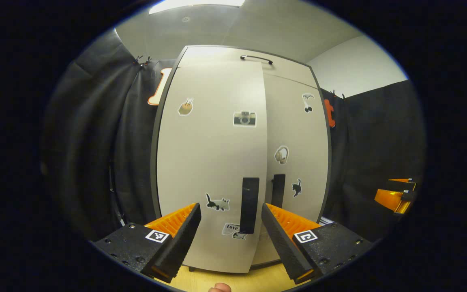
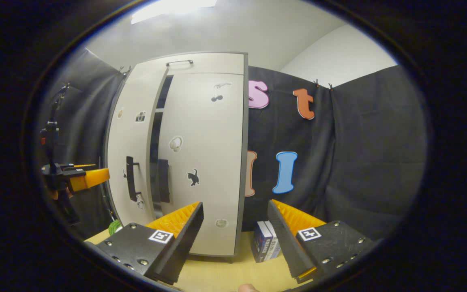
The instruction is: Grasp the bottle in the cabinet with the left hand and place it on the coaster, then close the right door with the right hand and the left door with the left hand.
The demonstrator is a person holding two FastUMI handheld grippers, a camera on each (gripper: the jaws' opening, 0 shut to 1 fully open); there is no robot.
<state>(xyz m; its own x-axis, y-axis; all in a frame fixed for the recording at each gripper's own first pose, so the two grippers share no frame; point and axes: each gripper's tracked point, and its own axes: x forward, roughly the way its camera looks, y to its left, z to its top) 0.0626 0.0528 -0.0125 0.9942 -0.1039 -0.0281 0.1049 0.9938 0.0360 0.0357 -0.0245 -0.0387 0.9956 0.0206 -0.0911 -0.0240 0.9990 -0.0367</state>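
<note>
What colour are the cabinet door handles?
Black. The left door's handle shows best in the left gripper view.

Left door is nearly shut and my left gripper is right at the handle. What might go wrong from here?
The left gripper, open, straddles the left door's handle; pushing on could jam a finger against it. The left door sits slightly ajar in the right gripper view, so it may not seat flush with the right door.

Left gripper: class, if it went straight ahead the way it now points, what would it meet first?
Most likely the left door of the cabinet, near its black handle. The left gripper is open and empty; depth is hard to judge.
</note>
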